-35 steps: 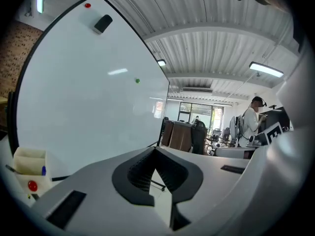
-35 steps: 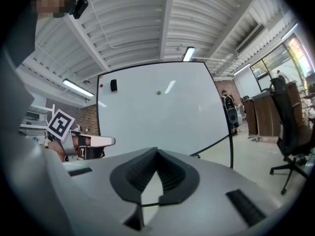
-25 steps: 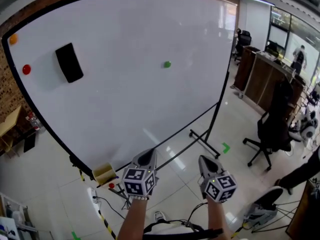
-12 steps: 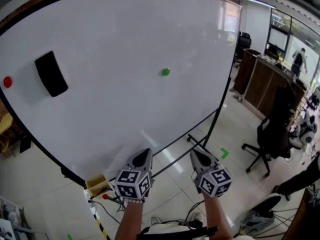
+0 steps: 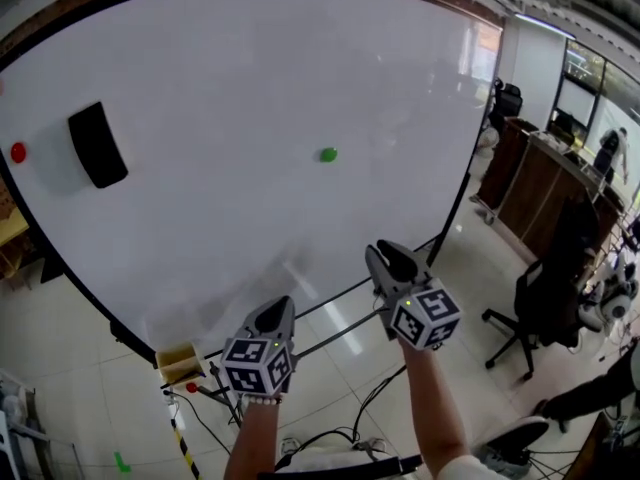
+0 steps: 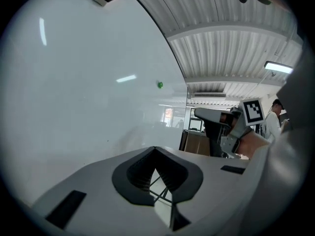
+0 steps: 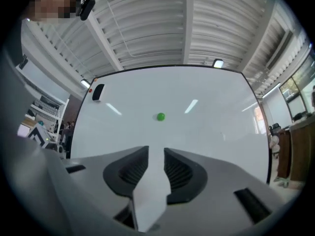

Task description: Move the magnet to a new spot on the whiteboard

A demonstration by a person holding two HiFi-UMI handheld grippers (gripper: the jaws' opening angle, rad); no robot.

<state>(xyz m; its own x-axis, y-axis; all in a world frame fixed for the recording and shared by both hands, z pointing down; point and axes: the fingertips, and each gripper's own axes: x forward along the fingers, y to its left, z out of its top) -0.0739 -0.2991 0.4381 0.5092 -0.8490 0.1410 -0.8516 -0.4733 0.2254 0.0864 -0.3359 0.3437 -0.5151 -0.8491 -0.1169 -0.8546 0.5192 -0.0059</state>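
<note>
So the green magnet is sitting roughly mid-board on the whiteboard, on its own with bare white all around it. The only other stuff up there is a black eraser and a red magnet, way off at the left edge, well apart from it.

The right gripper is raised toward the board with its jaws parted a little and nothing between them. In its own camera the green dot sits almost dead above the gap, so it looks lined up but well short of contact. The left gripper hangs lower with its jaw tips pressed together on nothing. I'd guess it's just along for the ride.

On handling, it looks like a small hard plastic button, so light and stiff with no give at all. It's probably smooth and rounded too, which to me means slippery. The weight won't be the issue, the magnetic pull will — it'll cling until it suddenly lets go.

I'd pinch it across its sides, as close to the board face as the tips can get, rather than on the domed top where the jaws could squirt off it. That gap may need to open wider first, though I can't really tell from here. Sliding or tilting it off might go easier than a straight yank, I reckon.
</note>
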